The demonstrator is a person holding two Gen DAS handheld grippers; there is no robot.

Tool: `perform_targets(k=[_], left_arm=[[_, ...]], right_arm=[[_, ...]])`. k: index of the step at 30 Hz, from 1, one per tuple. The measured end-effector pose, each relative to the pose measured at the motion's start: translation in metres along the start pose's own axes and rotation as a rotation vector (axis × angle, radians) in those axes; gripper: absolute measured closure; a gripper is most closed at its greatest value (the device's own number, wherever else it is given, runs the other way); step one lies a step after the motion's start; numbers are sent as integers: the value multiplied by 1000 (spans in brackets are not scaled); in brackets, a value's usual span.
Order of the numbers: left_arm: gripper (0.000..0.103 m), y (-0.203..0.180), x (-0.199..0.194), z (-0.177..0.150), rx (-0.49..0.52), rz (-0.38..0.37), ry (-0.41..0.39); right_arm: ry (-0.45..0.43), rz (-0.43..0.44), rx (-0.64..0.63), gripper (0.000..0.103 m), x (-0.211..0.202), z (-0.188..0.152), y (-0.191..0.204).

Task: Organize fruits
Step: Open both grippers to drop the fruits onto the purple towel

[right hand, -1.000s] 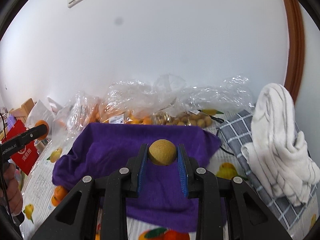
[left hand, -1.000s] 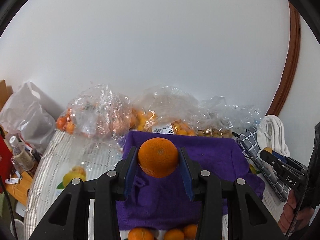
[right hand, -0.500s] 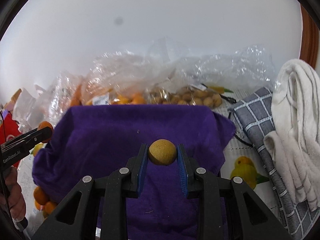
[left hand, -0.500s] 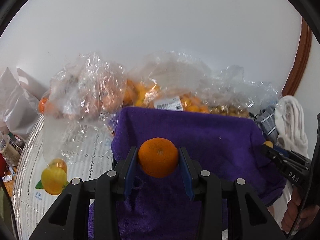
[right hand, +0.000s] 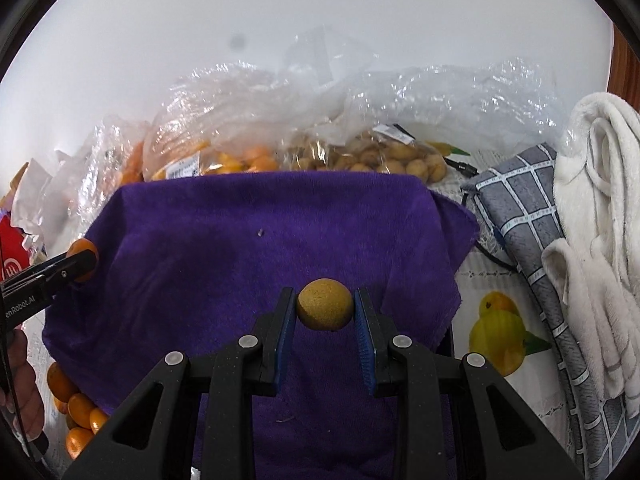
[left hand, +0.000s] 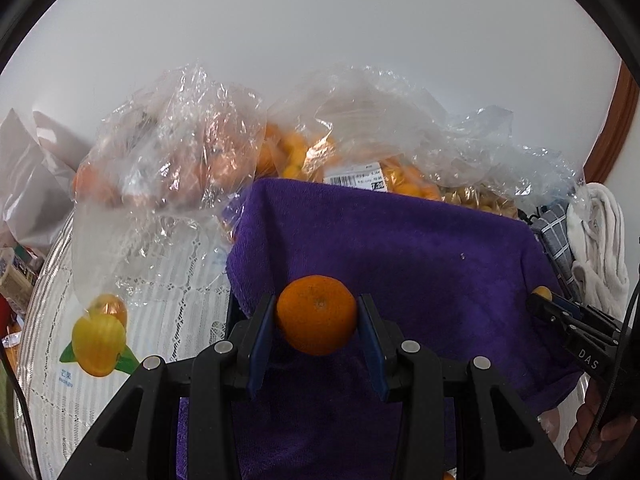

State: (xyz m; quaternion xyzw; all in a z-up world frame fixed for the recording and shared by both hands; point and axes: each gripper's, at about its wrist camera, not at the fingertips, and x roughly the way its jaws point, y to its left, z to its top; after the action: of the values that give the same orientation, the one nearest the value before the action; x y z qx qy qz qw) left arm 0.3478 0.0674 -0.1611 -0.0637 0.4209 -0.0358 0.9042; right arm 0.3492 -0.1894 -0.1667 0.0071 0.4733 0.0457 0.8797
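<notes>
Two grippers (left hand: 317, 320) — one orange (left hand: 316, 314), one brown longan (right hand: 325, 309) — one purple cloth (right hand: 260, 248), one white towel (right hand: 592, 216).

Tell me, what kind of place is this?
Probably a home table: a fruit-printed lace-patterned tablecloth, clear plastic bags of oranges, a folded white towel against a plain wall.

I can't see what the draped purple towel (right hand: 256, 248) covers. Crinkled clear plastic bags (left hand: 176, 148) blur the orange fruits inside, and I can't count them. The picture's edge cuts off my hand (left hand: 600, 436), and the barcode label (left hand: 356, 180) is too small to read.
</notes>
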Motion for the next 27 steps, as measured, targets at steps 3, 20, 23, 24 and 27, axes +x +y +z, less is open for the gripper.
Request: perform_targets(k=[3, 20, 23, 24, 27], left_arm=[[64, -1, 6, -2, -3, 0, 18], [64, -8, 20, -10, 17, 13, 75], [58, -11, 20, -9, 20, 12, 82], [53, -12, 18, -8, 22, 7, 83], [47, -16, 7, -7, 24, 3, 60]], right_arm=[[10, -4, -3, 74, 4, -2, 0], [-14, -4, -19, 50, -11, -5, 4], [-36, -33, -27, 45, -25, -5, 7], [-42, -43, -27, 45, -29, -5, 7], [-66, -52, -28, 45, -45, -8, 7]])
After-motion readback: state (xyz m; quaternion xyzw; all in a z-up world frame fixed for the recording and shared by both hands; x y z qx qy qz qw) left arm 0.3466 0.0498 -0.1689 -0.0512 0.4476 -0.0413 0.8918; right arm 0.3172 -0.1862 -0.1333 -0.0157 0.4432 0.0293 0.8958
